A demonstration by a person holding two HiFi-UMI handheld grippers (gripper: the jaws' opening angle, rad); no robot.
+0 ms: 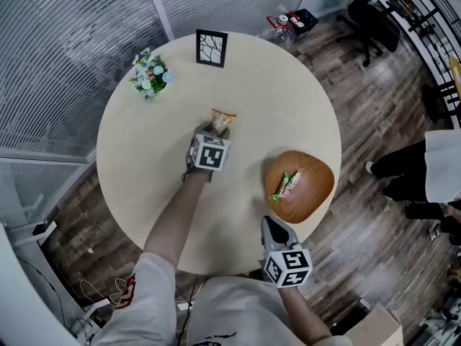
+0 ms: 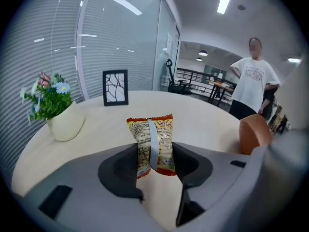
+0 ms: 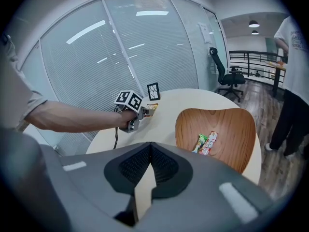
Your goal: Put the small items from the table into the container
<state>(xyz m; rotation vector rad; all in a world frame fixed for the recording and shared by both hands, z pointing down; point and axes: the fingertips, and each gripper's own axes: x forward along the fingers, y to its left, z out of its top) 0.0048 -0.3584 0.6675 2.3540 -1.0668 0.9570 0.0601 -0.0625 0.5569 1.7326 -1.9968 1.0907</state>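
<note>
A yellow and orange snack packet (image 1: 222, 119) lies near the middle of the round table (image 1: 137, 164). My left gripper (image 1: 218, 130) reaches it from the near side. In the left gripper view the packet (image 2: 152, 141) stands between the jaws, and both pads press on its sides, so my left gripper (image 2: 154, 158) is shut on it. The brown wooden bowl (image 1: 317, 186) sits at the table's right edge with two wrapped sweets (image 1: 287, 186) inside. My right gripper (image 1: 272, 225) hovers at the bowl's near rim, shut and holding nothing; its own view shows the bowl (image 3: 231, 129) just ahead.
A small pot of flowers (image 1: 150, 74) and a black picture frame (image 1: 212, 47) stand at the table's far side. A person (image 1: 432, 168) stands on the wooden floor to the right. An office chair (image 1: 367, 13) is beyond the table.
</note>
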